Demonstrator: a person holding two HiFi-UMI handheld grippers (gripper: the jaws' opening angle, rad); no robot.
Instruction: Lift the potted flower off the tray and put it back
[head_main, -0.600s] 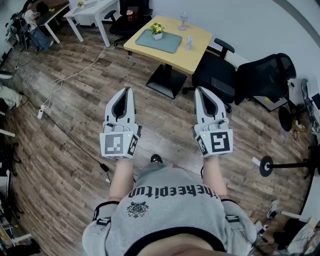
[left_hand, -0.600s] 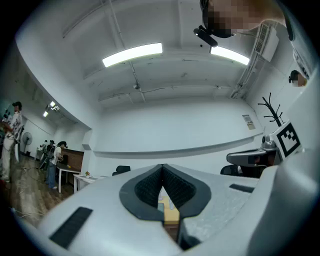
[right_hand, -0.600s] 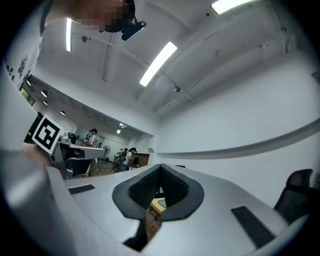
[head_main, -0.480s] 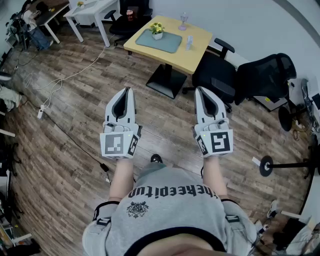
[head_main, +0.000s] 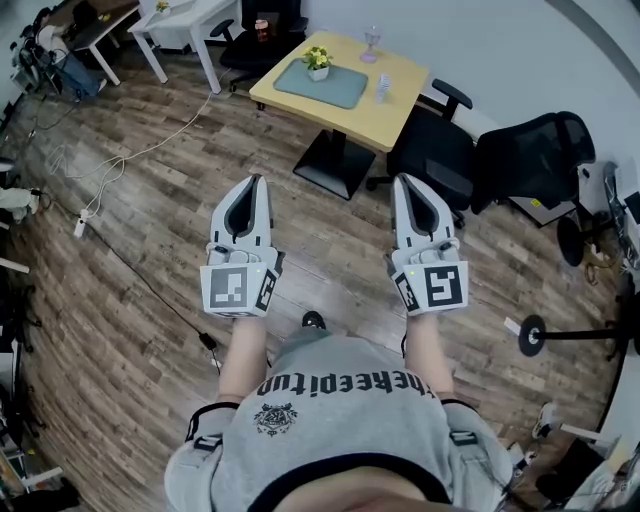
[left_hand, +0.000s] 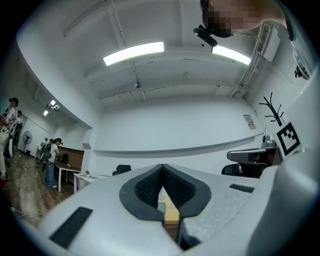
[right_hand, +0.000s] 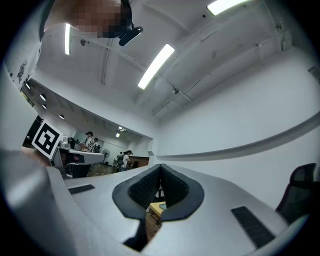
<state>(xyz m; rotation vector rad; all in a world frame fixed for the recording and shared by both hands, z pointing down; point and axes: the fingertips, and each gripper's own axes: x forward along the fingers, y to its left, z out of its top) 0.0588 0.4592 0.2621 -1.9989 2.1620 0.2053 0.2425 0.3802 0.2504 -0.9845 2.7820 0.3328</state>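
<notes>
- The white left gripper (head_main: 254, 184), carrying its square-marker cube, is hovering over the brown plank floor (head_main: 150, 230), well apart from the desk. Its fingers (left_hand: 148, 186) are pressing together on nothing, a pose that looks suited to walking rather than reaching.
- The small yellow flower in its white pot (head_main: 318, 62) is sitting on the grey-green rectangular tray (head_main: 340, 90), at the tray's far left corner. The tray is lying along the left side of the yellow wooden desk (head_main: 390, 118). Judging by that, the lift is not yet beginning, and the person is probably needing to step closer first.
- The matching white right gripper (head_main: 400, 183) is floating level beside the left one. Its fingers (right_hand: 144, 187) are likewise meeting with nothing between them, and both grippers are pointing toward the desk.
- In the left gripper view the gripper's own body is filling the lower half. Only a sliver of desk and tray is showing beneath the closed fingers, and the flower is not showing there.
- In the head view the pot is appearing tiny, so its exact seating on the tray is proving hard to judge. A stemmed glass (head_main: 372, 40) and a small clear object (head_main: 382, 88) are standing toward the desk's far right, and the latter is too small to identify.
- The right gripper view is giving just a corner of the desk under the fingers.
</notes>
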